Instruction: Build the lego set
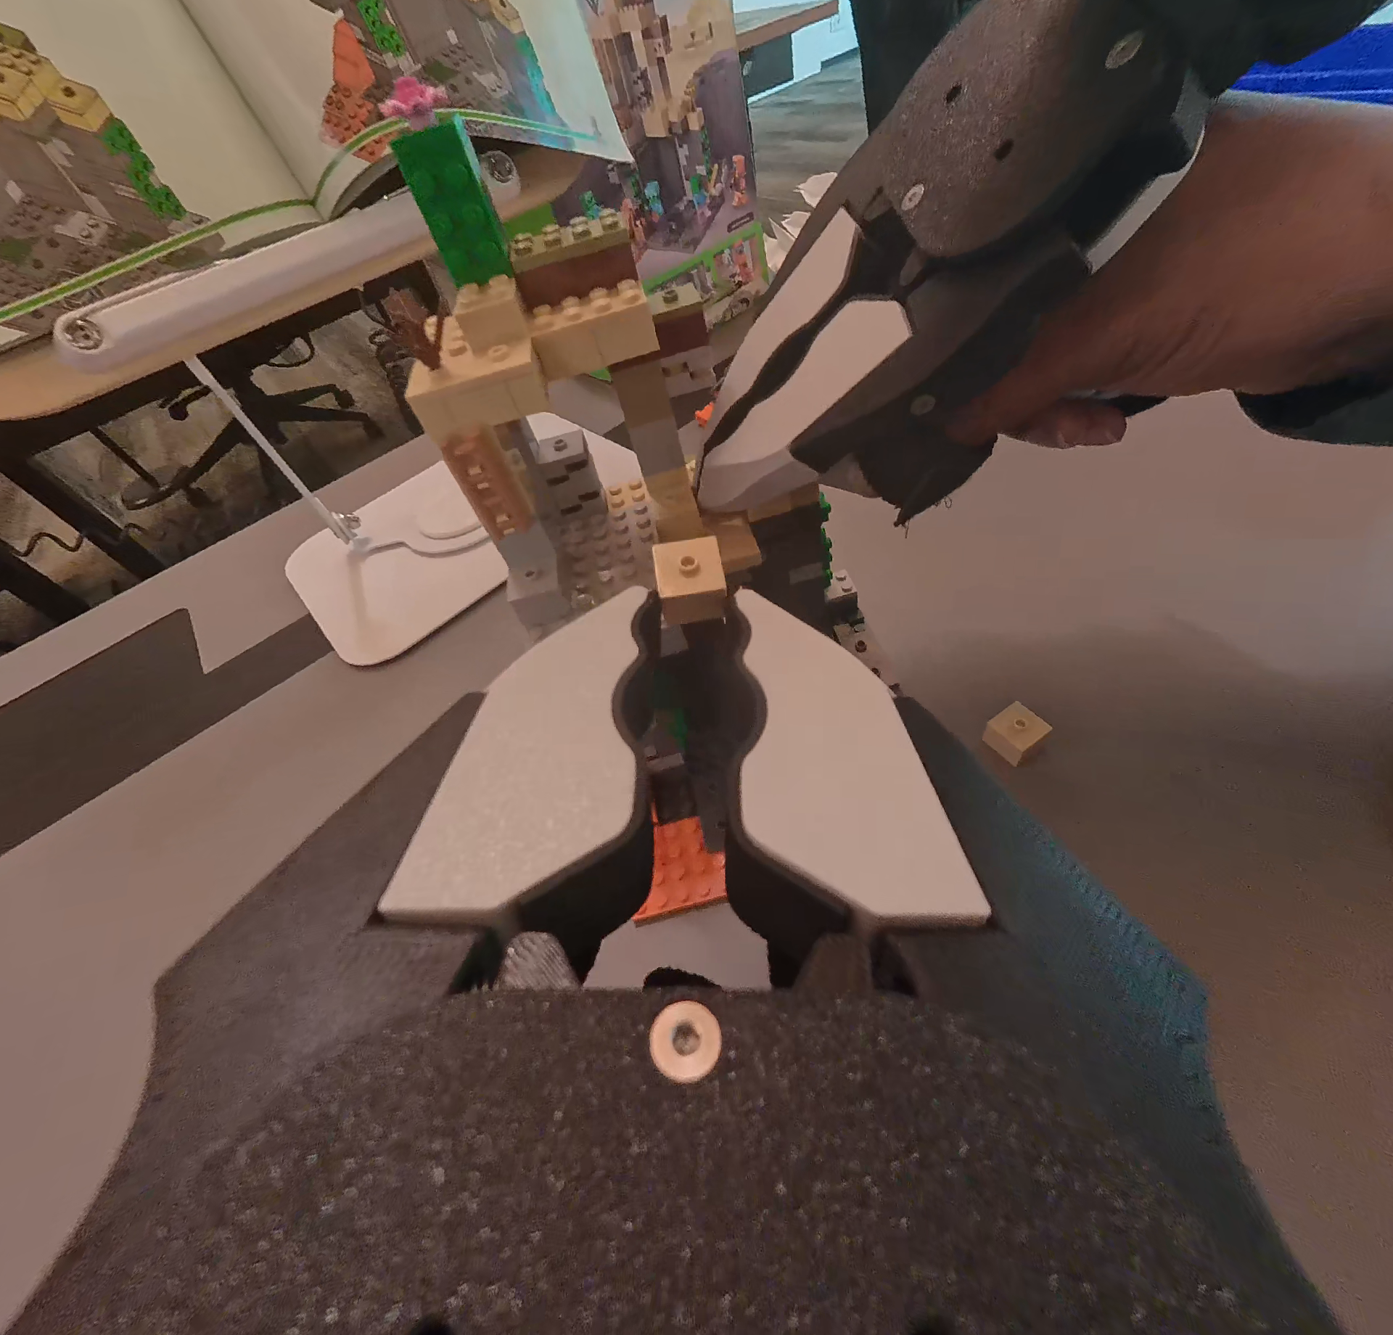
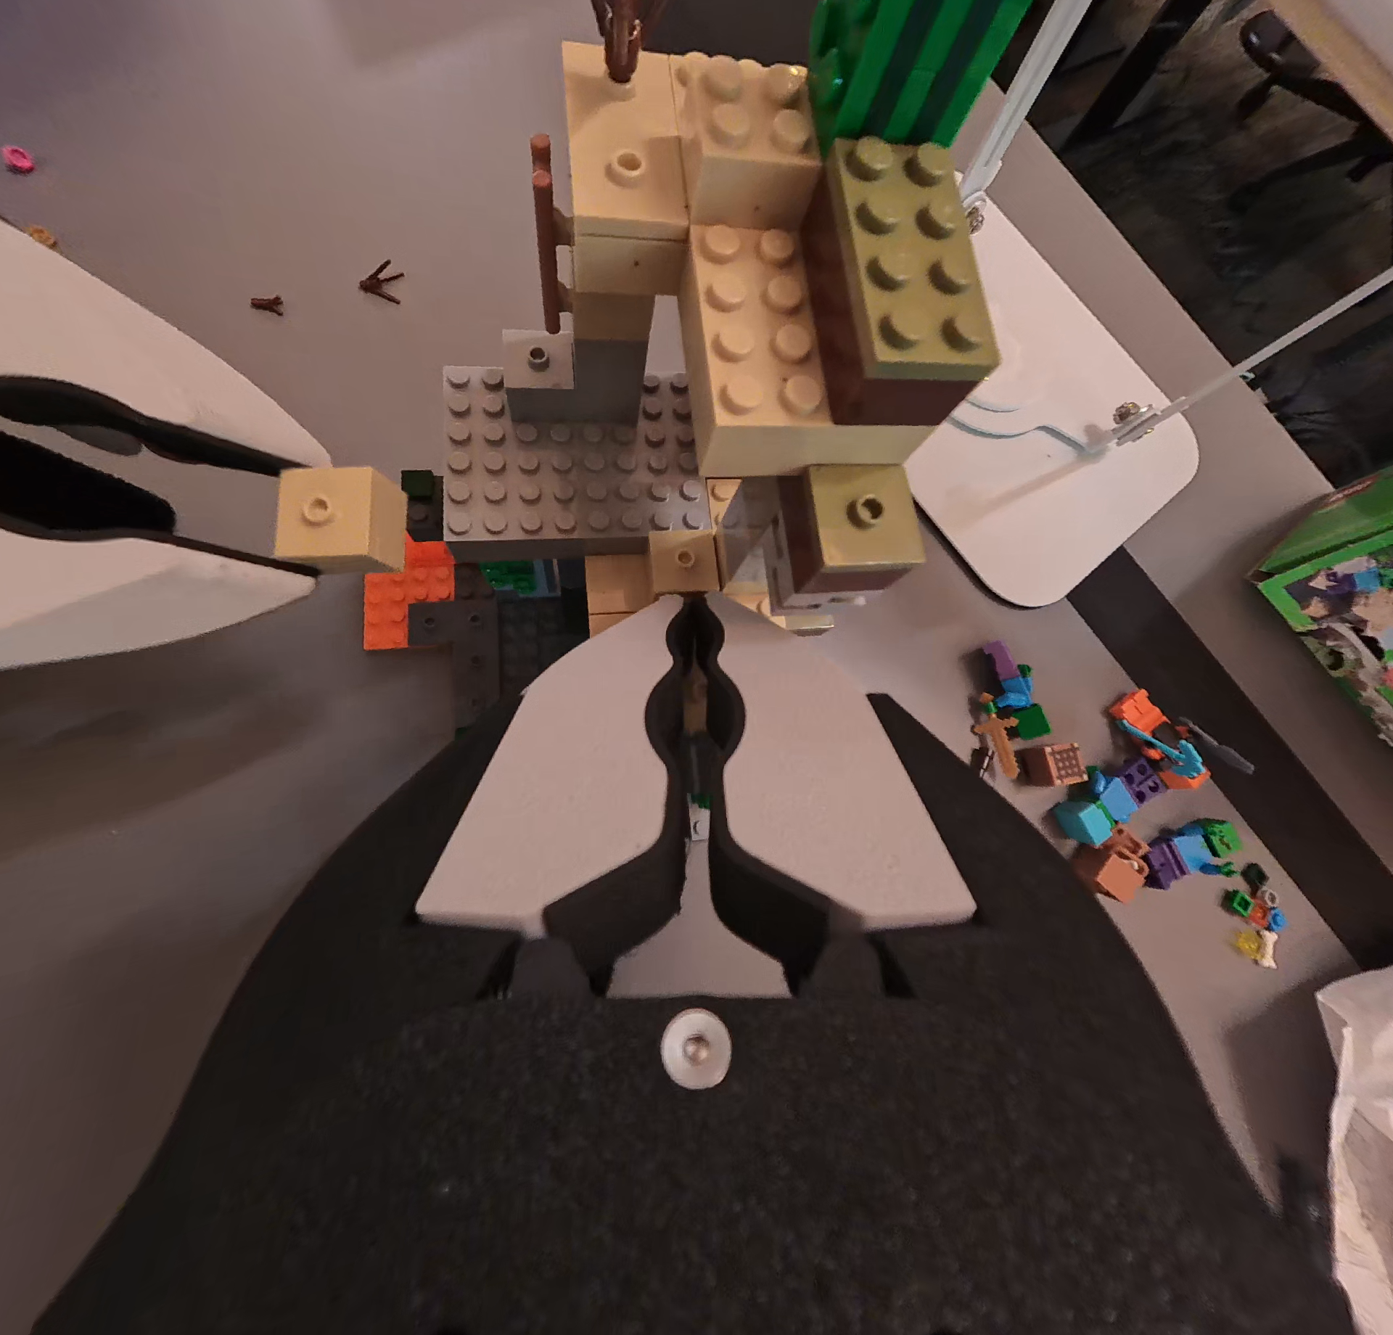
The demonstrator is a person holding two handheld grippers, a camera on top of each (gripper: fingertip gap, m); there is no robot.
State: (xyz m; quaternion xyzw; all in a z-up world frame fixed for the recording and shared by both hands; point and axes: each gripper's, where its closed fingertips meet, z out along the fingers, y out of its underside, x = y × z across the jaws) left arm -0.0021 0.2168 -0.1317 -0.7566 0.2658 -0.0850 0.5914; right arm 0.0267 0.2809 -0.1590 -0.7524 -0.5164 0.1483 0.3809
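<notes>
At nine o'clock in the right wrist view, the left gripper pinches a small tan block by two opposite side walls, its single top stud facing up; the left wrist view shows the same block at the tips of its own fingers, held just in front of the model. The half-built model stands at the centre of the grey table, a grey studded plate low down, tan and olive bricks stacked above it, a green column at one o'clock and a brown twig at twelve. The right gripper comes down from above, its fingers shut with only a sliver of gap, the tips resting against a tan block on the model's lower edge; nothing shows between them, so it seems to be bracing the model rather than carrying anything. A spare tan cube lies on the table at three o'clock in the left wrist view. At four o'clock a heap of small coloured figures and bits lies loose. The block looks light, hard and smooth, likely to twist or slip if squeezed off-centre, so flat side walls suit the grip best. The model looks tall and top-heavy, and pressing on its overhanging tan ledge could pop bricks apart.
</notes>
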